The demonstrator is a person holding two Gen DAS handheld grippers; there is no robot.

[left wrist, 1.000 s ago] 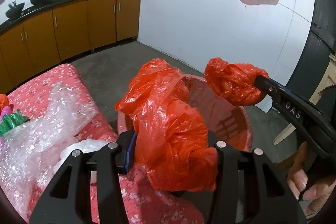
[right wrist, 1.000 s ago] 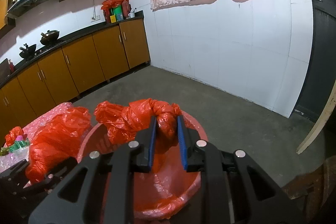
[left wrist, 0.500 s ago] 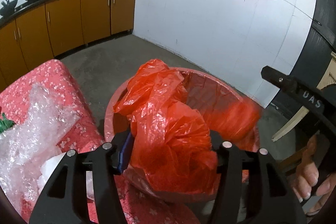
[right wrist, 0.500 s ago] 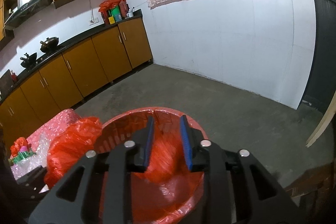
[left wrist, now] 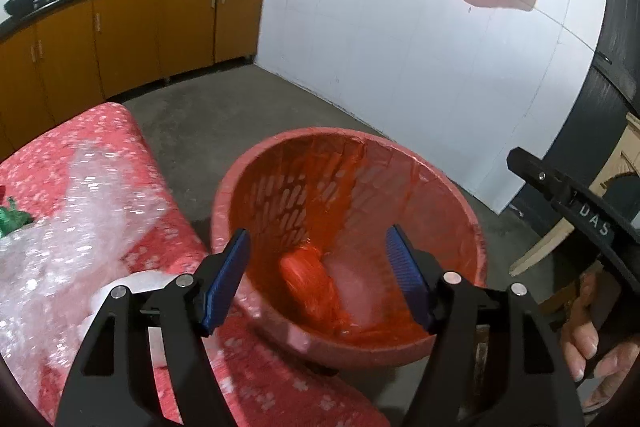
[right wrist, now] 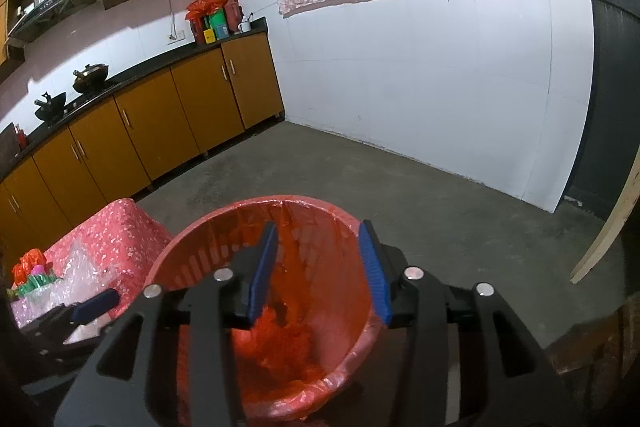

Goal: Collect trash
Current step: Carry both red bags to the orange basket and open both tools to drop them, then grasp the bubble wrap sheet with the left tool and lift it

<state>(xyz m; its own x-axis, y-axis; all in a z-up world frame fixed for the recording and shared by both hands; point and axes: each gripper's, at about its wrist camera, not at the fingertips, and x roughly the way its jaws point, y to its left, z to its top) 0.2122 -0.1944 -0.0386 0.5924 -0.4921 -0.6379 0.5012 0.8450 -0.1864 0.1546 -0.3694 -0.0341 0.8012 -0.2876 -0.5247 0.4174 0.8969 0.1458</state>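
Note:
A red slotted waste basket (left wrist: pixel 460 199) (right wrist: pixel 192 231) with a red liner stands on the floor beside the table. Crumpled red plastic bags (left wrist: pixel 310 277) (right wrist: pixel 280 343) lie at its bottom. My left gripper (left wrist: pixel 318 263) hovers over the basket's near rim, its jaws opening, nothing between the blue pads. My right gripper (right wrist: pixel 318 267) hangs above the basket mouth, jaws also opening and empty. In the left wrist view the right gripper (left wrist: pixel 560 187) shows at the right edge, with a hand on its handle.
A table with a red flowered cloth (left wrist: pixel 108 131) (right wrist: pixel 120 223) carries bubble wrap (left wrist: pixel 80 227) and green and red scraps (right wrist: pixel 34 273). Orange cabinets (right wrist: pixel 160 131) line the far wall. A pale wooden board (right wrist: pixel 608 227) leans at the right. Bare concrete floor lies beyond the basket.
Both grippers let go of their red bags, which dropped into the basket. Both pairs of jaws have widened and now stand empty.

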